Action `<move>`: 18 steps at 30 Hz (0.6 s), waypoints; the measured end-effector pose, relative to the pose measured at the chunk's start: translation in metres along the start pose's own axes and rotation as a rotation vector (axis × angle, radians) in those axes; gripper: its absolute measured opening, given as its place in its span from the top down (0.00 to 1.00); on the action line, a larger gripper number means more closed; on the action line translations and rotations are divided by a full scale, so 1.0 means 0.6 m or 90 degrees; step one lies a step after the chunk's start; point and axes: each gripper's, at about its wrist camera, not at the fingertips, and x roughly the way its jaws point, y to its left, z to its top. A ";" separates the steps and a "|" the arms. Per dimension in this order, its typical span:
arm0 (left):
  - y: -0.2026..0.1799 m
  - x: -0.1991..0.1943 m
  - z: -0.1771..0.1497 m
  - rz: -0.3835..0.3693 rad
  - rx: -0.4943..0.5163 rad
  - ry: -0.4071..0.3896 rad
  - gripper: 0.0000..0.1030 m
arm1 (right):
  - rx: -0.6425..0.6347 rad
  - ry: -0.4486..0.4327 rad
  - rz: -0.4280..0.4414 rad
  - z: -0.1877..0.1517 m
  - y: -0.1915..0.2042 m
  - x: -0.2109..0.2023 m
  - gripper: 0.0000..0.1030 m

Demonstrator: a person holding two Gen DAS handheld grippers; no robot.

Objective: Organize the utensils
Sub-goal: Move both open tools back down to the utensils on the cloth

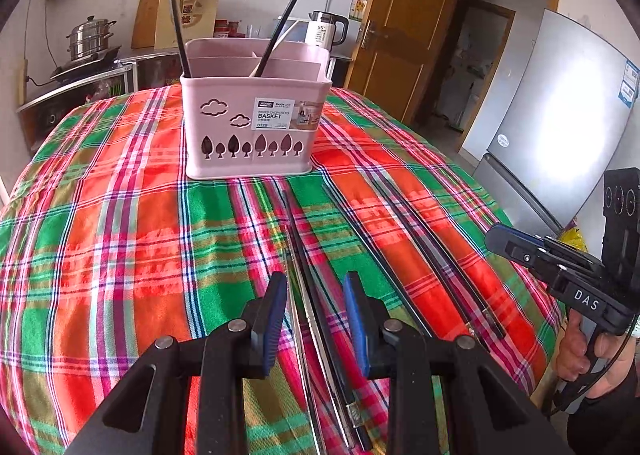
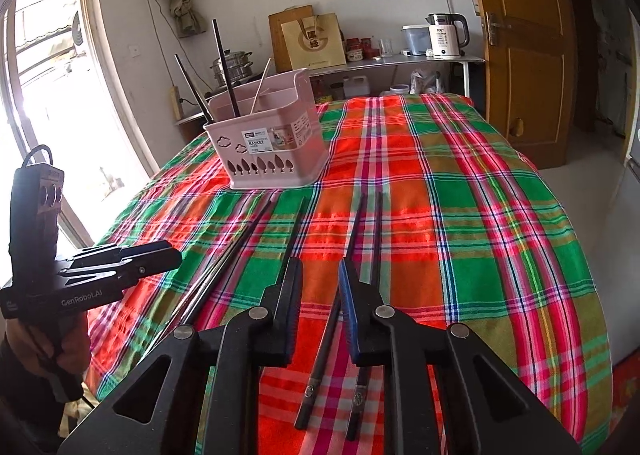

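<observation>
My own tongs cover the near ends of the chopsticks in both wrist views, so whether the pads touch anything is hard to judge. My left tongs (image 1: 316,319) hover part-spread over a silver chopstick (image 1: 306,319) and a dark chopstick (image 1: 320,295) lying side by side on the plaid bench (image 1: 120,255); both run between the blue pads (image 1: 276,319), seemingly untouched. My right tongs (image 2: 320,303) stand narrowly apart over a pair of black chopsticks (image 2: 356,231), one passing between the fingers, the other just beside the right pad; no pinch shows. The pink basket (image 1: 248,127) sits farther back on the bench, with chopsticks already upright inside, its far compartments hidden by its wall.
</observation>
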 end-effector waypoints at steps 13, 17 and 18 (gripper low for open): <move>0.005 0.087 0.071 -0.006 0.026 0.047 0.72 | -0.014 0.027 0.005 0.034 0.001 0.059 0.82; 0.008 0.122 0.087 0.002 0.033 0.064 0.72 | -0.013 0.041 0.001 0.046 -0.007 0.085 0.82; 0.009 0.129 0.090 0.005 0.033 0.068 0.72 | -0.014 0.045 -0.003 0.049 -0.008 0.092 0.82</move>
